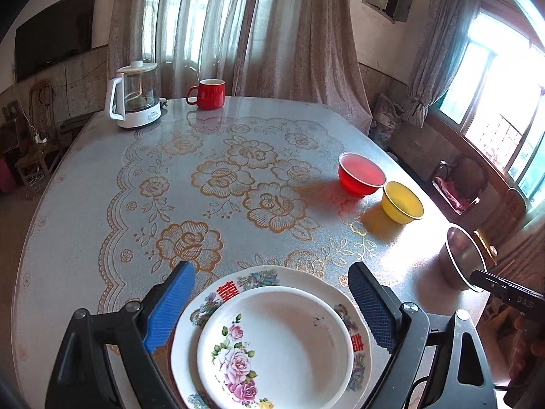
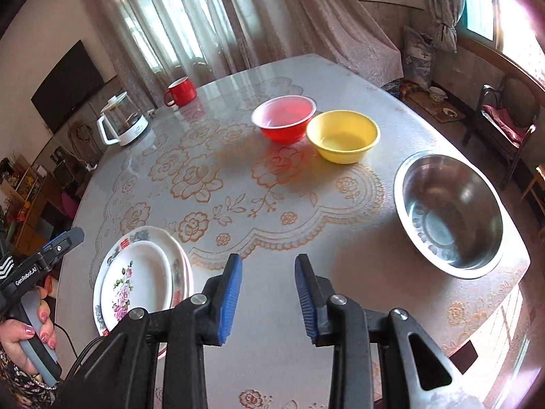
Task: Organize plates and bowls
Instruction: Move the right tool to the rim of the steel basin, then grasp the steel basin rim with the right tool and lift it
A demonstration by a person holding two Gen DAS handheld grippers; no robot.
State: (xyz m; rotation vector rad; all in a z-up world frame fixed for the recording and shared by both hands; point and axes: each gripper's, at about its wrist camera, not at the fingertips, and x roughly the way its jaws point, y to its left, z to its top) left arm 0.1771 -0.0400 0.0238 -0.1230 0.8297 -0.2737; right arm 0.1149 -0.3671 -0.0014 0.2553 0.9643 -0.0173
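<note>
Left gripper [image 1: 272, 301]: right under the lens, jaws spread wide and holding nothing, poised above the plate stack.
Plate stack [image 1: 272, 344]: at the near edge of the table [image 1: 102, 177], a rose-printed white plate [image 1: 276, 347] sitting on a larger plate [image 1: 238, 286] with red characters and a flowered rim; the right view hints at a pinkish edge underneath.
Right gripper [image 2: 269, 301]: fingers parted a little, nothing between them, aimed at bare tablecloth between the plates and the steel bowl [image 2: 449, 214].
Bowls: the steel bowl sits near the right table edge; the yellow bowl [image 2: 342, 139] and translucent red bowl [image 2: 284, 117] stand farther back, rims touching or very nearly.
Handling, plates: glazed ceramic by the look of it, so stiff, slick and chippable; I'd pinch the raised rim and lift level.
Handling, steel bowl: rigid, smooth and likely slippery; grip the rolled rim at its near side.
Handling, plastic bowls: probably light with some give; a rim pinch should do, and they look ready to nest.
Bystanders: red mug [image 1: 207, 93] and glass kettle [image 1: 134, 97] at the far side, well apart.
</note>
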